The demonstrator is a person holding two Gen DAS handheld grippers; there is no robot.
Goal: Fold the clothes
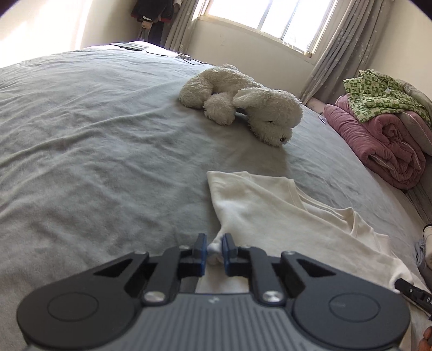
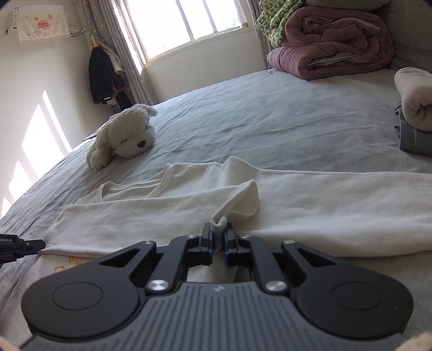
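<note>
Right wrist: plush dog (image 2: 124, 136) beyond shirt (image 2: 297, 199).

On the bed (image 2: 270, 121), the shirt (image 2: 297, 205) lies nearest; beyond it the plush dog (image 2: 127, 135) sits left, the rolled quilt (image 2: 332, 46) far right.

A wide bed (image 1: 94, 140) covered by a wrinkled grey sheet fills most of both views. A bright window (image 2: 186, 24) is set in the cream wall beyond the bed, flanked by grey patterned curtains (image 1: 340, 54). Dark clothing (image 2: 104, 78) is hung in the corner beside the window. Sunlight patches are cast on the wall (image 2: 40, 129) left of the bed. A covered wall unit (image 2: 40, 23) is mounted high, left of the window.
</note>
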